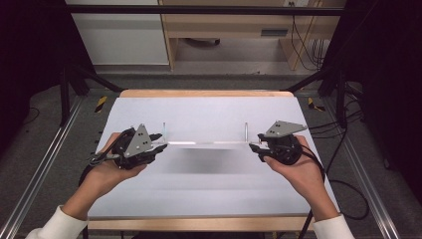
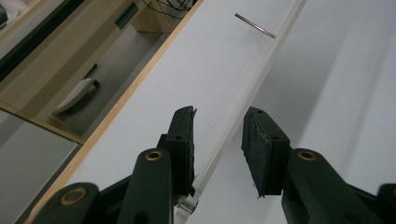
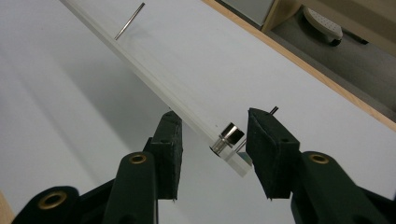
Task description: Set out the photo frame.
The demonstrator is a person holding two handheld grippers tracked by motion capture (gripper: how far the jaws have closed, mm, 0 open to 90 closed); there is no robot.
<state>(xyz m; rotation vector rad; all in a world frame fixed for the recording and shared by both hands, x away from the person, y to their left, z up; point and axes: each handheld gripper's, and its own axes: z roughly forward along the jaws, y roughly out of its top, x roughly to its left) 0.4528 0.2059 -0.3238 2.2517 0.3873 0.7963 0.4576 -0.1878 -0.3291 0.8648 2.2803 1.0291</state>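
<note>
A long clear acrylic strip (image 1: 206,143) hangs level above the white table (image 1: 209,199), with a thin metal pin (image 1: 246,130) standing up near each end. My right gripper (image 1: 258,147) is shut on its right end; in the right gripper view the strip (image 3: 154,84) runs between the jaws and a small metal cylinder (image 3: 230,135) on it sits against the right pad. My left gripper (image 1: 160,144) is at the left end. There the strip (image 2: 233,107) lies between the jaws beside the left pad (image 2: 182,140), while the right pad (image 2: 257,154) stands apart from it.
A wooden edge (image 1: 204,93) borders the table's far side, with floor and a light wood cabinet (image 1: 224,30) beyond. A grey foot pedal (image 2: 74,95) lies on the floor there. Metal frame rails (image 1: 40,169) run along both sides, and black cables (image 1: 343,199) trail at the right.
</note>
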